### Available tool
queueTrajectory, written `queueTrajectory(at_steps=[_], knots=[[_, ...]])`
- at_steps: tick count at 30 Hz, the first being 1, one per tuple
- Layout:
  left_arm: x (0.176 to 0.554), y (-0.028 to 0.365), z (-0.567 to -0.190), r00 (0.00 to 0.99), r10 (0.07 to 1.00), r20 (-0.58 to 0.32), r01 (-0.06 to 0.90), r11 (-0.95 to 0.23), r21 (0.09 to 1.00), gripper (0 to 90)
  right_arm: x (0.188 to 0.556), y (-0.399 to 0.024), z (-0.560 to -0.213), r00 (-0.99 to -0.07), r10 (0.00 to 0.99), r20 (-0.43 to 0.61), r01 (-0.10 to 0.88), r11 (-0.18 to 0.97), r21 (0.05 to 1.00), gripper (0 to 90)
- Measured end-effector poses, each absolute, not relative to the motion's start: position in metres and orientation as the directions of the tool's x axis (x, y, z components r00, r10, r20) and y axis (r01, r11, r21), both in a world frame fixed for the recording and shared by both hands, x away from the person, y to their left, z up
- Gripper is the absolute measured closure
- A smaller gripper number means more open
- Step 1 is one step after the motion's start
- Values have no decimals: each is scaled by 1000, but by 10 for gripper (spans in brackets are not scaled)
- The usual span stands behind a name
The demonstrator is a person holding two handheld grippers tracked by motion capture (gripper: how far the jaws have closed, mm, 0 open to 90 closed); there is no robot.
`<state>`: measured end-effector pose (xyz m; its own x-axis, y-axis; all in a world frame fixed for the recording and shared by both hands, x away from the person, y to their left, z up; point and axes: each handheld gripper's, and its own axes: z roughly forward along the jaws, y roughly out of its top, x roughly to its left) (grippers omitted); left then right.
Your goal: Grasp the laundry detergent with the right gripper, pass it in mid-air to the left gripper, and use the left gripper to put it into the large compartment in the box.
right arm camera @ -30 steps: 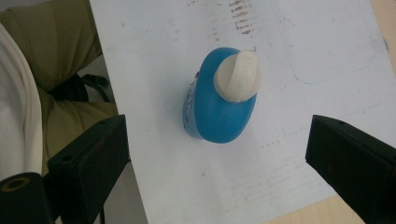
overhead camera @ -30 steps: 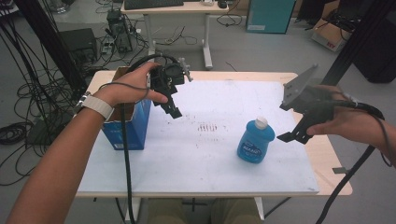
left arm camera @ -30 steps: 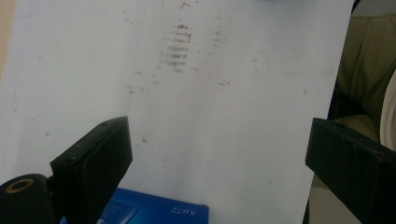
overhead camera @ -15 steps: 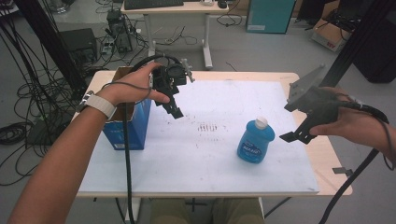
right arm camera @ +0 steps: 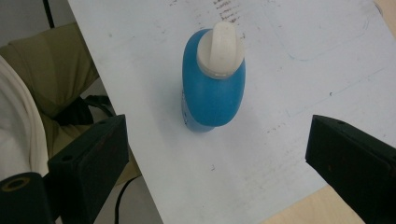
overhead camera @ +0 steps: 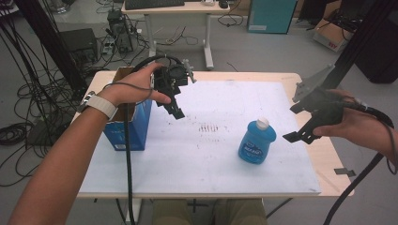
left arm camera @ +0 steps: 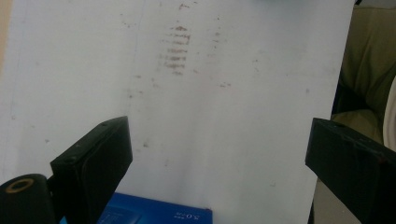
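Blue plastic bottle with a white cap (overhead camera: 256, 142) standing upright on the white table sheet (overhead camera: 211, 150), right of centre, long axis vertical, cap pointing straight up. Right gripper (overhead camera: 305, 126) hovering just beside it, jaws spread wide, nothing pinched. Left gripper (overhead camera: 174, 108) held above the blue cardboard box (overhead camera: 129, 129) at the table's left edge, well apart from the bottle, jaws spread and empty too.
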<state>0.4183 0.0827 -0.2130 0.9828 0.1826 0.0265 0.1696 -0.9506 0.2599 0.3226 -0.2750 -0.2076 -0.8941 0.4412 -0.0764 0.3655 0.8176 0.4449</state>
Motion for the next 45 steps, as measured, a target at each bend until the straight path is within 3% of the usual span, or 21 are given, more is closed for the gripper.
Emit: queueTrajectory(at_steps=[45], knots=[[418,85,-212,982,190,26,177,-950,258,77,323,-283,-229,-880,472,-55,399,798,451,55]])
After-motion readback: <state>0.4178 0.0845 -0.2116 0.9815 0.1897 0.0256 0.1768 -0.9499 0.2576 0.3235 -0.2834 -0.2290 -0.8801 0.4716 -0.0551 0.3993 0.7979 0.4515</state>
